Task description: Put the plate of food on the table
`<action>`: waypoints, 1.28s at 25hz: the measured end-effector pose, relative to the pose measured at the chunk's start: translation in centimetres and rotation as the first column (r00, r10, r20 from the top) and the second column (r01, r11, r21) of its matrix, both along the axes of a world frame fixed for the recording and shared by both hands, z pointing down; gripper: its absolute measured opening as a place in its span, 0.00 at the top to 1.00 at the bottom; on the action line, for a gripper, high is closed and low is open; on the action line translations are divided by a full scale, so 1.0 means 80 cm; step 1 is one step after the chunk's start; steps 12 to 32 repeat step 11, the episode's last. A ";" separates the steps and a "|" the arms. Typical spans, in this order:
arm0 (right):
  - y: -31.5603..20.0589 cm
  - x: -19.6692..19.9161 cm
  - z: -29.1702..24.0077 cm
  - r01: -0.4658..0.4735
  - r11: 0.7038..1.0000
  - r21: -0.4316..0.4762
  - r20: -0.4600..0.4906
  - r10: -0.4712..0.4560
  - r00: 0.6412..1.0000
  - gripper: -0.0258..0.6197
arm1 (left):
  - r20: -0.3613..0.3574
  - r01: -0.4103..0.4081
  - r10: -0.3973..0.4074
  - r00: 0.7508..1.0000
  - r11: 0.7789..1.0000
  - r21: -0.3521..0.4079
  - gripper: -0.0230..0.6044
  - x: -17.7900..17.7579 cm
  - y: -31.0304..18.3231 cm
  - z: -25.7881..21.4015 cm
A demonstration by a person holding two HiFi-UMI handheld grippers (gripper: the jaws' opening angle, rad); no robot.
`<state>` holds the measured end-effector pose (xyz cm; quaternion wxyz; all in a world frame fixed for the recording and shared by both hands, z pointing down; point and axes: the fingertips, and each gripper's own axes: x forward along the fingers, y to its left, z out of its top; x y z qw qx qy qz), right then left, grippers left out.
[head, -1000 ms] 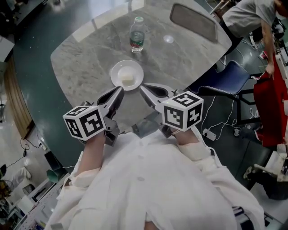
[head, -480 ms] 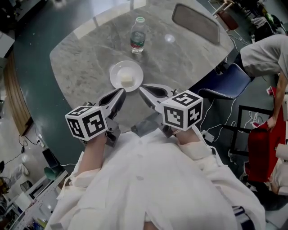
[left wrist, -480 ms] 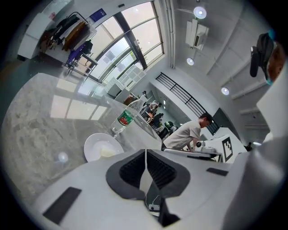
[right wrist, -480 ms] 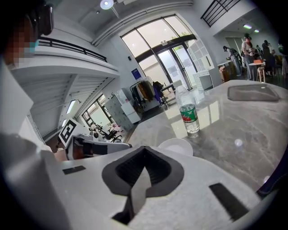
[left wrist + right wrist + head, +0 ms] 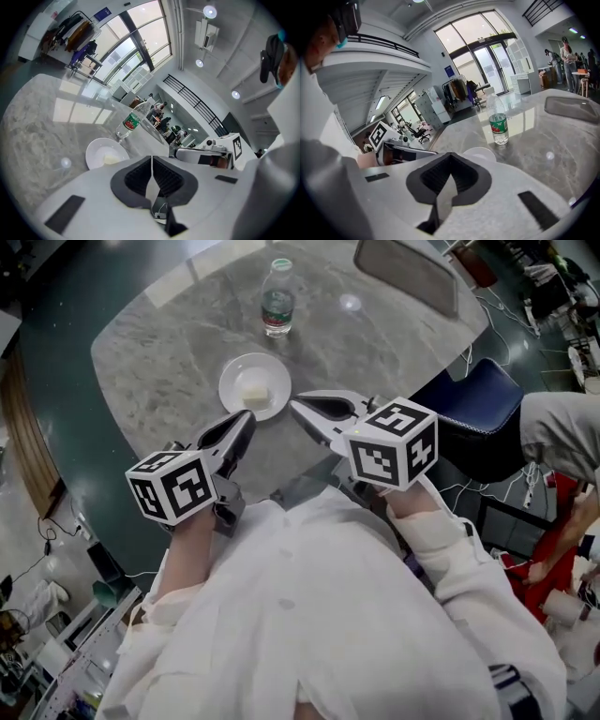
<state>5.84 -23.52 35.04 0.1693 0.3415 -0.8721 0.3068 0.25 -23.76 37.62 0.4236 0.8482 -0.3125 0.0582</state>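
The left gripper [image 5: 246,418] and the right gripper [image 5: 300,409] are being held out in front of the body and tilted slightly downward, with their tips angled toward each other. Both pairs of jaws are being held together, empty. The left forearm [image 5: 190,554] and the right forearm [image 5: 424,526] are being held bent, close to the torso.

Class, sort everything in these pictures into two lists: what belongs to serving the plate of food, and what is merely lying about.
Belongs to the job: plate, pale food, marble table, left gripper, right gripper, jaws shut and empty.
Lying about: water bottle, grey mat, blue chair.
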 end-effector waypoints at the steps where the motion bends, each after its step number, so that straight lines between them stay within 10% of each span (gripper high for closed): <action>1: -0.002 0.001 -0.001 0.010 1.000 0.000 -0.009 -0.010 1.000 0.96 | -0.004 -0.003 0.003 1.000 1.000 -0.002 0.93 0.001 0.000 0.000; 32: -0.013 0.000 0.001 0.078 0.997 0.014 -0.080 -0.077 0.994 0.96 | -0.021 -0.020 0.020 1.000 1.000 -0.007 0.93 0.002 -0.006 0.002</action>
